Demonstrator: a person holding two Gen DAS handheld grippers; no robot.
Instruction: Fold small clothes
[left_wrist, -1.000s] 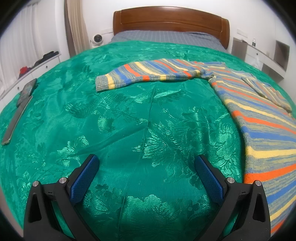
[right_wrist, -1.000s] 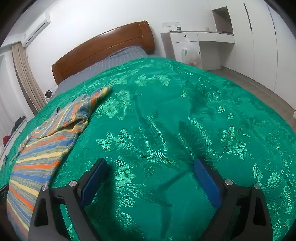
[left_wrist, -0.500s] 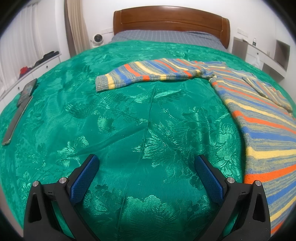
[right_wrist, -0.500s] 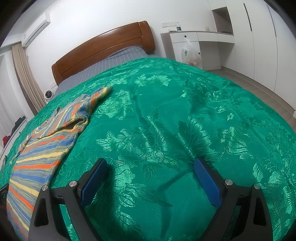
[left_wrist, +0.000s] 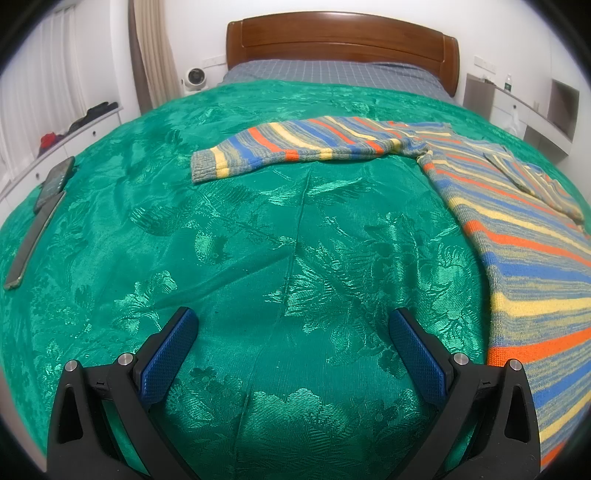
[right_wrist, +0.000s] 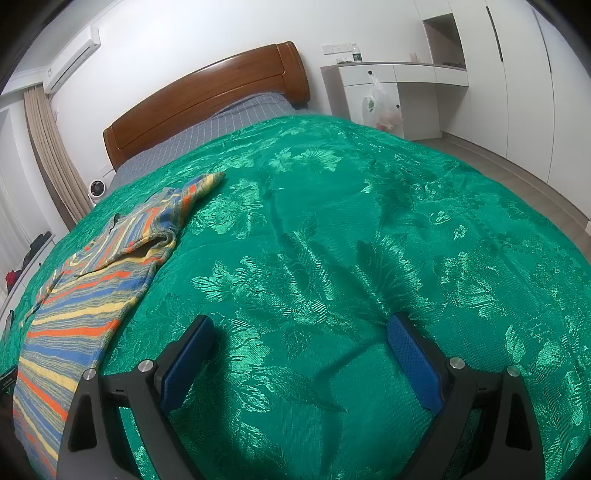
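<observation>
Green brocade bedspread (left_wrist: 258, 240) fills both my views. My left gripper (left_wrist: 293, 325) hangs wide open and empty over it, the striped sweater (left_wrist: 517, 236) just to its right, one sleeve (left_wrist: 295, 144) stretched ahead. My right gripper (right_wrist: 299, 334) is equally wide, empty, sweater (right_wrist: 85, 295) lying to its left.

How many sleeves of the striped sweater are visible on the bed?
2. One sleeve stretches out flat across the green bedspread; the other sleeve lies folded over the sweater body.
</observation>
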